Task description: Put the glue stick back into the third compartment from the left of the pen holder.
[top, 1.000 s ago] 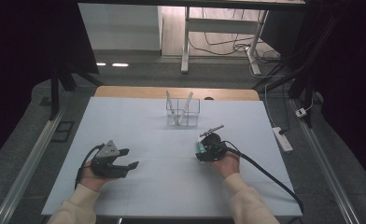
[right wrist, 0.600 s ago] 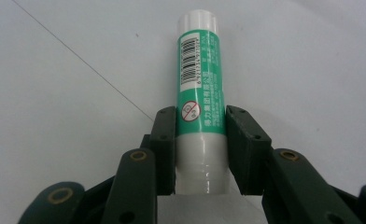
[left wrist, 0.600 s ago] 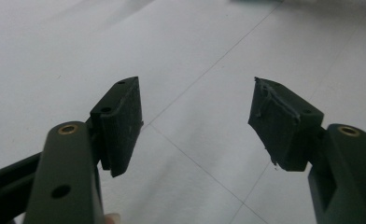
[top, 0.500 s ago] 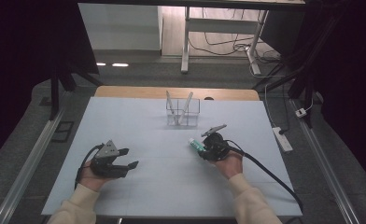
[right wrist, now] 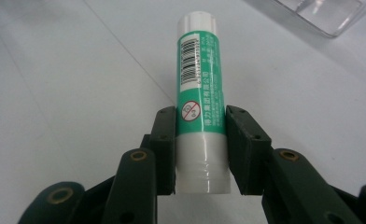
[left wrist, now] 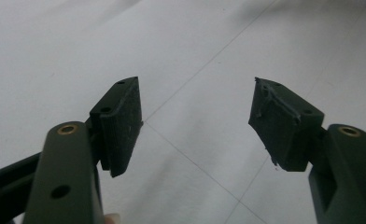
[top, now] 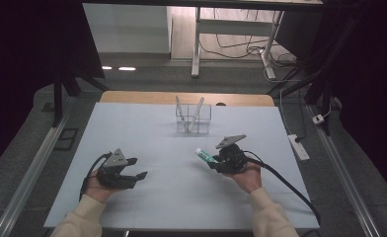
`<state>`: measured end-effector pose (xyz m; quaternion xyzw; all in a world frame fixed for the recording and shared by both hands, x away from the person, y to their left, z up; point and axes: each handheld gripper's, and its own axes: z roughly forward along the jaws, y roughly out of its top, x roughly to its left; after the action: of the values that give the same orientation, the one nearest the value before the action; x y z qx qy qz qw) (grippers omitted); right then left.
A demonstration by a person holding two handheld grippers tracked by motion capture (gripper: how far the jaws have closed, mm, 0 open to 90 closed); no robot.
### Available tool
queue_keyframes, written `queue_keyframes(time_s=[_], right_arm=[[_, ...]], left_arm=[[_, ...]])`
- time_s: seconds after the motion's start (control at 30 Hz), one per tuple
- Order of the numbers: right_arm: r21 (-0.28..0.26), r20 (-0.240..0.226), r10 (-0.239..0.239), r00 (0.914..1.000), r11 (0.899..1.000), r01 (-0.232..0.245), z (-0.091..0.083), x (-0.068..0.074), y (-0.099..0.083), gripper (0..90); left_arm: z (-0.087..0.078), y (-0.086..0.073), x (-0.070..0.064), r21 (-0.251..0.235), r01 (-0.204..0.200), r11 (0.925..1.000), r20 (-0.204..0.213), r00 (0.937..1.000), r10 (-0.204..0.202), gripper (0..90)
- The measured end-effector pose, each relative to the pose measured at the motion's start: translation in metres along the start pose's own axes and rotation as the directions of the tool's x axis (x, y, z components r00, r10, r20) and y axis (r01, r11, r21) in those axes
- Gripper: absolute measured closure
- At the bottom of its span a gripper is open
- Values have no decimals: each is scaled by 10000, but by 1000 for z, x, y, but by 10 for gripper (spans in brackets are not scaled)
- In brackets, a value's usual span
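Glue stick (right wrist: 200, 100), lower end hidden, sits clamped in right gripper (right wrist: 200, 149); left gripper (left wrist: 197, 126) gapes wide.

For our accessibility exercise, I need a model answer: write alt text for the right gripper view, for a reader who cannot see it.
The right gripper is shut on a green-and-white glue stick, its two black jaws clamping the tube near its lower end. The stick points away from the camera over a white table, barcode facing up. A corner of a clear plastic organizer sits at the top right.
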<state>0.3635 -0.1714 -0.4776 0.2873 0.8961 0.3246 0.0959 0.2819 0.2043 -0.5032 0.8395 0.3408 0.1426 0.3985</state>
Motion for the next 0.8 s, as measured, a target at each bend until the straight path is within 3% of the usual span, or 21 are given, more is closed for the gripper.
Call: queue_keyframes(time_s=[0.3,0.53,0.8], right_arm=[[-134,-430,-687,9967,9976,682,1,8,-2,654],[-277,-732,-839,9938,9962,821,2,11,-3,654],[-395,-1000,-961,9903,9949,926,4,16,-2,654]], left_arm=[[0,1,-2,109,-191,9998,-64,9998,192,342],[-2,1,-1,134,-85,9999,-104,9999,87,340],[2,12,-12,268,-721,9970,-154,9972,726,340]])
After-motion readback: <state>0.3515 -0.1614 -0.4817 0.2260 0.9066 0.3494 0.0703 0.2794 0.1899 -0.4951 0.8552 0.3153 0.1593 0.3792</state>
